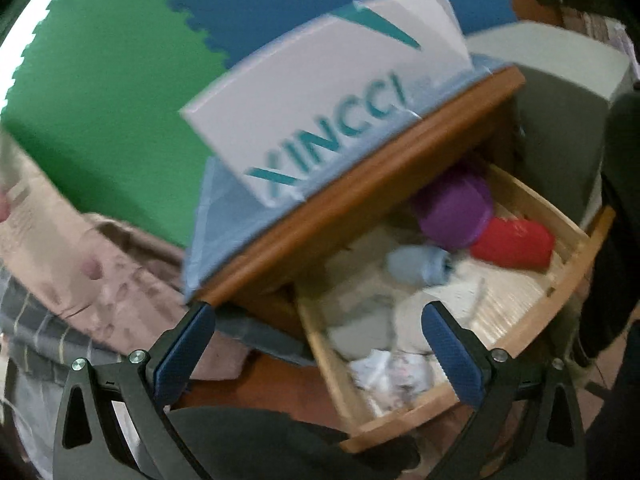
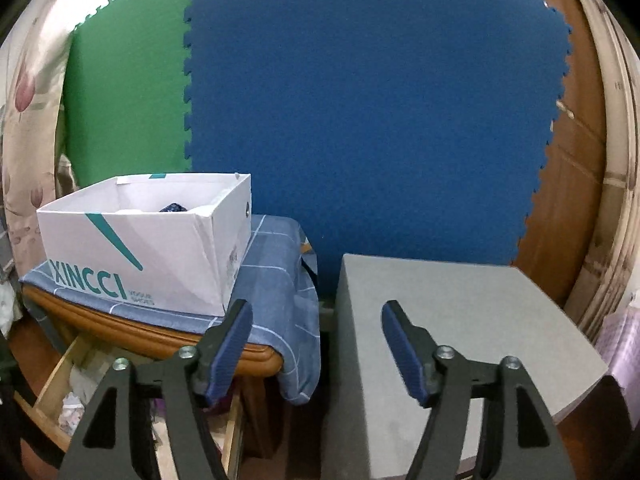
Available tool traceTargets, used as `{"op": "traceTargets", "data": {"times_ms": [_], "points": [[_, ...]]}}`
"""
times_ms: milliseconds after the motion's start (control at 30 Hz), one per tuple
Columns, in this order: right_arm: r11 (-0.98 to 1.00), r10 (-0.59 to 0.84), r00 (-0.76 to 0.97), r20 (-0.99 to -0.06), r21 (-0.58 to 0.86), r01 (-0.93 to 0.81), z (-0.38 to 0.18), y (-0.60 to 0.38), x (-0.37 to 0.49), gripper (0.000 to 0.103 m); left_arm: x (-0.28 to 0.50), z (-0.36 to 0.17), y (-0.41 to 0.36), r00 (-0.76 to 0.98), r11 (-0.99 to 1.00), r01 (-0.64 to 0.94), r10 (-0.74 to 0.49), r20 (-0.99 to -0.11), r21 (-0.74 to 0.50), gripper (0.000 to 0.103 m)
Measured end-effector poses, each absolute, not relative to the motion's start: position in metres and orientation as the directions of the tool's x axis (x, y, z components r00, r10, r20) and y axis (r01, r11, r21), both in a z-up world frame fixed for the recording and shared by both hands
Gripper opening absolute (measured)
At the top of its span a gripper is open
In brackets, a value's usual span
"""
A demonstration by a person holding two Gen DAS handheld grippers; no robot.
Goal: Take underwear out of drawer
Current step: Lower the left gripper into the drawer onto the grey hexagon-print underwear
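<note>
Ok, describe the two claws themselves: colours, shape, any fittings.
Both look alike. The left claw has two black angular arms with triangular cut-outs, silver round bolt heads at the joints, and dark blue textured pads on the inner faces of its fingers. The right claw has the same black frame, silver bolts and ribbed blue pads. No cables or sleeves show.

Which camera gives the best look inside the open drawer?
The left wrist view: it looks down into the drawer, showing rolled purple, red and blue items. The right wrist view catches only its corner at lower left.
</note>
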State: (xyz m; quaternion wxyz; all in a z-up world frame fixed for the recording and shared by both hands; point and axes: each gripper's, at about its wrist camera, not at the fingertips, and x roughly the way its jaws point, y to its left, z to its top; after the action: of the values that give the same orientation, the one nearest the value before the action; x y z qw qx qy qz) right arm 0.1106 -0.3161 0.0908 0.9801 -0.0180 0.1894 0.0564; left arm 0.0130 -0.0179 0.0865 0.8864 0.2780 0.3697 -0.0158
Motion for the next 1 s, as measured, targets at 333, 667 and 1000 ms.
{"op": "traceTargets", "data": {"times_ms": [333,667,1000], "points": [[0.986,0.156,0.890,-0.429,0.128,-0.111,0.079,-0.340,0.123,0.075,0.086,0.036,-0.042,0.526,0.850,0.384,0.119,-0.842,0.361,0.102],[0.986,0.169,0.876,-0.453,0.084,-0.146,0.076,-0.330,0.124,0.075,0.117,-0.029,-0.077,0.346,0.801,0.519,0.122,-0.930,0.298,0.100],[0.984,0.178,0.864,-0.472,0.089,-0.154,0.074,-0.328,0.129,0.076,0.138,-0.074,-0.079,0.214,0.774,0.570,0.183,-0.960,0.275,0.100]]}}
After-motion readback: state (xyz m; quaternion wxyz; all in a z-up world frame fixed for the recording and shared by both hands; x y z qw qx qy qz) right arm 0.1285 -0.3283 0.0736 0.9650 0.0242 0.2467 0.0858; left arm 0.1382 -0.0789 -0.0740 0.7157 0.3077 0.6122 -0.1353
